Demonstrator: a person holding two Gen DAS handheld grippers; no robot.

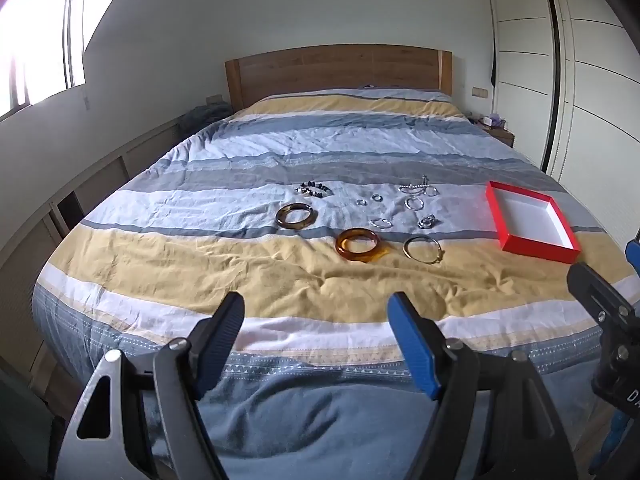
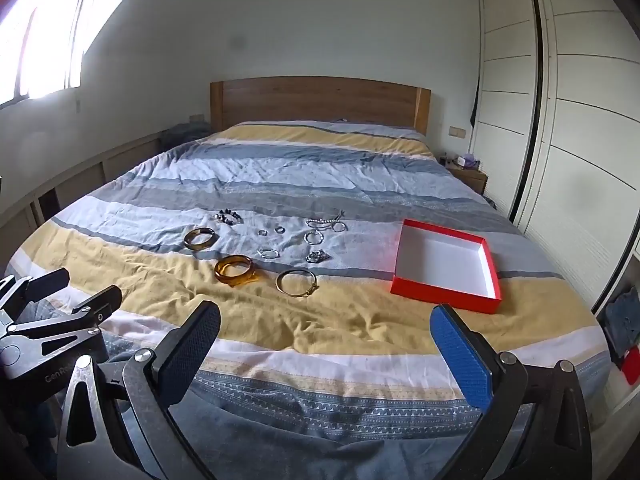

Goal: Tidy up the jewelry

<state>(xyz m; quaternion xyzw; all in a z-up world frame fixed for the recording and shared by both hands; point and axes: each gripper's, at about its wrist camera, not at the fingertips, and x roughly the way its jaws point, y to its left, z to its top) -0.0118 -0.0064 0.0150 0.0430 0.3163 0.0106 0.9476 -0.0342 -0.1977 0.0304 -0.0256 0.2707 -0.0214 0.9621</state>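
**Jewelry laid out on bed, tray unfilled, both grippers spread and holding nothing**

The jewelry lies loose on the striped duvet (image 1: 280, 148), grouped toward the foot edge, left of a red tray. Nearest the foot edge: an amber bangle (image 1: 357, 245) on the yellow stripe, and just beside it on the right a thin gold bangle (image 1: 422, 249). Behind the amber one, apart from it, sits a darker tortoiseshell bangle (image 1: 296, 216). Farther toward the headboard lies a dark beaded bracelet (image 1: 313, 189). Right of it are two small rings (image 1: 370, 200), a silver chain bracelet (image 1: 418, 189), a silver hoop (image 1: 415, 203), a further silver piece (image 1: 382, 223) and a small crumpled silver item (image 1: 428, 222); their finer type cannot be told.

The red tray (image 2: 448, 296), white inside, rests near the bed's right edge with nothing in it.

The left gripper (image 1: 316, 320) hangs above the foot edge, fingers wide apart, clear of every item. The right gripper (image 2: 326, 330) likewise hangs over the foot edge, fingers spread, just short of the tray's near wall.

A wooden headboard (image 2: 320, 100) stands at the far end, a white wardrobe (image 2: 580, 120) to the right.
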